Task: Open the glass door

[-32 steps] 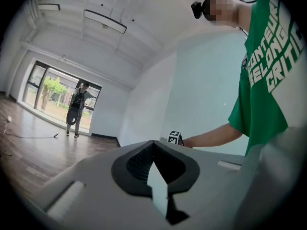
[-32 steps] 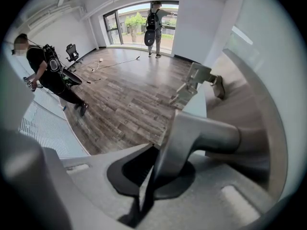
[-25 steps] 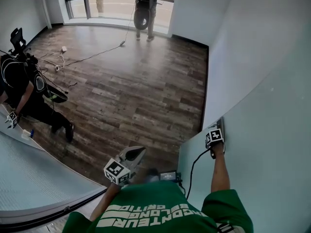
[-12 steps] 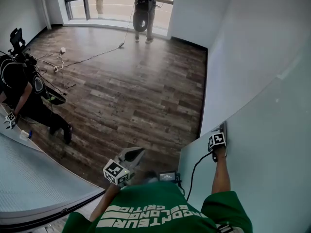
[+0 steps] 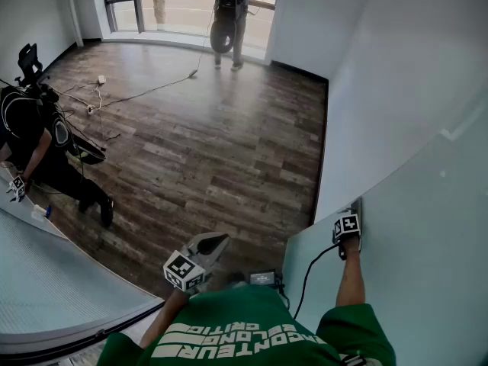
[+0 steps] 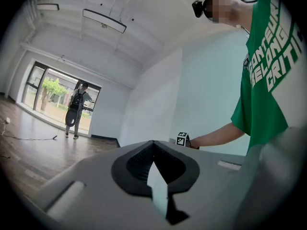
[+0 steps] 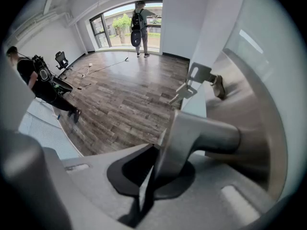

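Since the glass door (image 5: 415, 235) at four o'clock looks heavy, rigid and breakable, its stiff metal handle (image 7: 206, 135), clamped in the right gripper (image 7: 160, 169), seems the safest hold, while the left gripper (image 5: 217, 242) at seven o'clock hangs closed, empty.

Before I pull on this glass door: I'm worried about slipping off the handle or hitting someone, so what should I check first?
1. Grip: right gripper shut on the door handle: ok.
2. Spare hand: left gripper shut, empty, away from the glass door: ok.
3. People: person by the window and person at the left both far from the door: ok.
4. Trip hazard: cables on the floor lie far from the door: ok.
5. Door free to swing: cannot tell.
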`<state>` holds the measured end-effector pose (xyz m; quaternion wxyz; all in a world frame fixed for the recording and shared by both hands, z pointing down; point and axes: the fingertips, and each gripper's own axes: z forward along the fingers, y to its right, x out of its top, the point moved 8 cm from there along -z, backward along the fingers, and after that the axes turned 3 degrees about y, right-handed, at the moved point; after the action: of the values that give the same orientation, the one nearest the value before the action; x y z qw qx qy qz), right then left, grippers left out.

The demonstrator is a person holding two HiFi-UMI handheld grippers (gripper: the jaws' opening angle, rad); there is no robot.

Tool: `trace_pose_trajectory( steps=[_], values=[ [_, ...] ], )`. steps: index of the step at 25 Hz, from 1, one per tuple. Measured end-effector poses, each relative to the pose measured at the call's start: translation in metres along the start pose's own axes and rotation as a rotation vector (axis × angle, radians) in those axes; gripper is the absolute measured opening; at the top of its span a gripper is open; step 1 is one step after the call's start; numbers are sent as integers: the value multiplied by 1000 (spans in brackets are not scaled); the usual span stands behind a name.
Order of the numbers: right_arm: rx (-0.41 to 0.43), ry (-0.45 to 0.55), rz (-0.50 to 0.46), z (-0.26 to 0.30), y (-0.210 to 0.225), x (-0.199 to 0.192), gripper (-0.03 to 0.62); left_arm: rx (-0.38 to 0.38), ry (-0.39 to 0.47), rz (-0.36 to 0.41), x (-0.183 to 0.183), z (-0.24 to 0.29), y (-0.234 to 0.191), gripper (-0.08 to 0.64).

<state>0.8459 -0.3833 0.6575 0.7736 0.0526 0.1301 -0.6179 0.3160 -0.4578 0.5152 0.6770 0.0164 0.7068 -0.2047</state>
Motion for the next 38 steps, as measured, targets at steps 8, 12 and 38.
trace_pose_trajectory(
  steps=[8,12,38],
  values=[
    [-19,0,19,6,14,-4,-6,-6,-6,1,-5,5,-5,15],
    [-21,-4,26,5,18,-7,-6,-4,-9,-3,-6,4,-4,15],
    [-307,34,-43,-81,13,0,136,82,-11,0,8,-25,-13,15]
  ],
)
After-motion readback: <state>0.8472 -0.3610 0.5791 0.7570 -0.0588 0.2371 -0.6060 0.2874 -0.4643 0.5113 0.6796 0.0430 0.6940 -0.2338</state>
